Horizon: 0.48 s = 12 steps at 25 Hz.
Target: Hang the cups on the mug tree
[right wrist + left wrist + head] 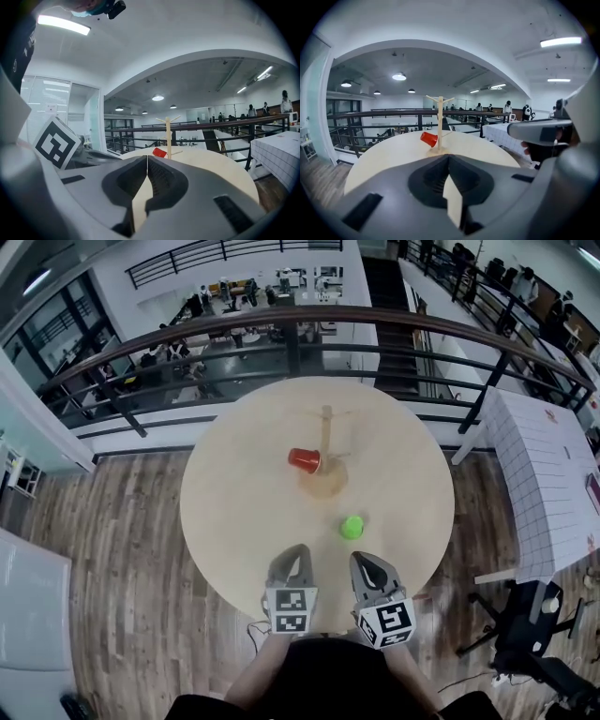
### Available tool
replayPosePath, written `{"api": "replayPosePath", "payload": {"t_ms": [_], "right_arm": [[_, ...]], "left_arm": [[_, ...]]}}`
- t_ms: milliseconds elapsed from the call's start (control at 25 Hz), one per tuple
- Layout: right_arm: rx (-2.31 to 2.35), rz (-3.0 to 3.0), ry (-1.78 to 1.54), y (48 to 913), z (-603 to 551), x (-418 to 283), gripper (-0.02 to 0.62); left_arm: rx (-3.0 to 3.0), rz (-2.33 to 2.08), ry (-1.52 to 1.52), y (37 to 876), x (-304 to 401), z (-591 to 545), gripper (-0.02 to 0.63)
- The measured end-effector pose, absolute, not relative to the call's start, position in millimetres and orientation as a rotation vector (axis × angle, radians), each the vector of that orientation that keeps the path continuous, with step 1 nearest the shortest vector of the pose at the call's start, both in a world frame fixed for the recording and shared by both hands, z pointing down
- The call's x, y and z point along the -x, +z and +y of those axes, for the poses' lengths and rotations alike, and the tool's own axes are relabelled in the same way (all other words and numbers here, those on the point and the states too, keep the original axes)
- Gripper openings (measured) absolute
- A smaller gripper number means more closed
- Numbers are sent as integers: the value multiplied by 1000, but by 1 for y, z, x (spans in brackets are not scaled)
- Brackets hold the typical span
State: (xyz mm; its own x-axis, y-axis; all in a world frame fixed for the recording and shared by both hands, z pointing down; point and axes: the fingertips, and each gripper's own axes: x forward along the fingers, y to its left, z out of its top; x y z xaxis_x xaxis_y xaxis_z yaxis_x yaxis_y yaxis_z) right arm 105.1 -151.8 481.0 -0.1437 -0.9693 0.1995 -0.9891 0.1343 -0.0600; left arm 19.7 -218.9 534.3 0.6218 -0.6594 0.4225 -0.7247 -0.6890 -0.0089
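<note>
A wooden mug tree [326,448] stands on its round base near the middle of the round table [234,521]. A red cup [304,460] hangs on its left side, mouth pointing left; it also shows in the left gripper view [429,138] and right gripper view [159,152]. A green cup [352,527] stands on the table, in front of the tree and a little right. My left gripper [293,561] and right gripper [368,568] sit side by side at the near table edge, both shut and empty. The green cup is hidden in both gripper views.
A dark railing [281,324] curves behind the table, with a lower floor beyond it. A table with a white grid cloth [548,484] stands to the right, and a dark chair base [525,634] below it. Wooden floor surrounds the table.
</note>
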Motion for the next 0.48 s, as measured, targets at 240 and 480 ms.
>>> {"api": "replayPosePath", "payload": {"t_ms": [240, 480], "right_arm": [[-1894, -2247, 312, 500, -158, -111, 105], [-1526, -2148, 251, 539, -196, -131, 226]], "left_arm": [[-2657, -1148, 604, 540, -11, -210, 14], [-2646, -1135, 628, 549, -6, -200, 14]]}}
